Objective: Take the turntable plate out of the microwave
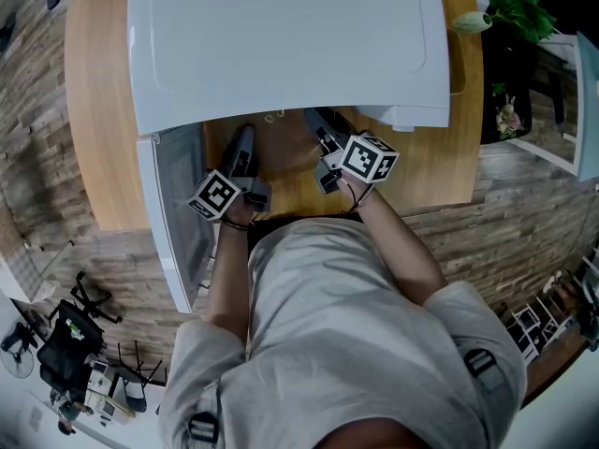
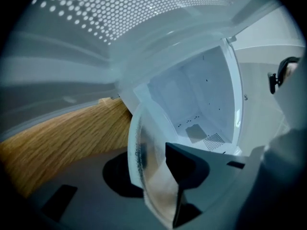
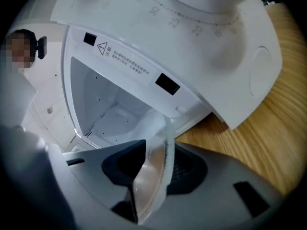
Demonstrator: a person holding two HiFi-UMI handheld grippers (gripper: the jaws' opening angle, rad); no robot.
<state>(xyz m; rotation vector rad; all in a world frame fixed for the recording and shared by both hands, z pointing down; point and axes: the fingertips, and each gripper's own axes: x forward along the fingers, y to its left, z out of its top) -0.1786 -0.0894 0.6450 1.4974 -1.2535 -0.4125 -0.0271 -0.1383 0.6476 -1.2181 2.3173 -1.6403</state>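
Nearest, the left claw (image 2: 156, 172) and the right claw (image 3: 156, 170) are being clenched on opposite rims of the turntable plate (image 2: 143, 128), held at the microwave's (image 1: 281, 36) open mouth. Withdrawal is seemingly being carried out; next, an even, joint pull toward the worktop (image 1: 94, 110) is being called for.

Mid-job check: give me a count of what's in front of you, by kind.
microwave: 1
turntable plate: 1
grippers: 2, left gripper and right gripper
table: 1
plant: 1
total: 6
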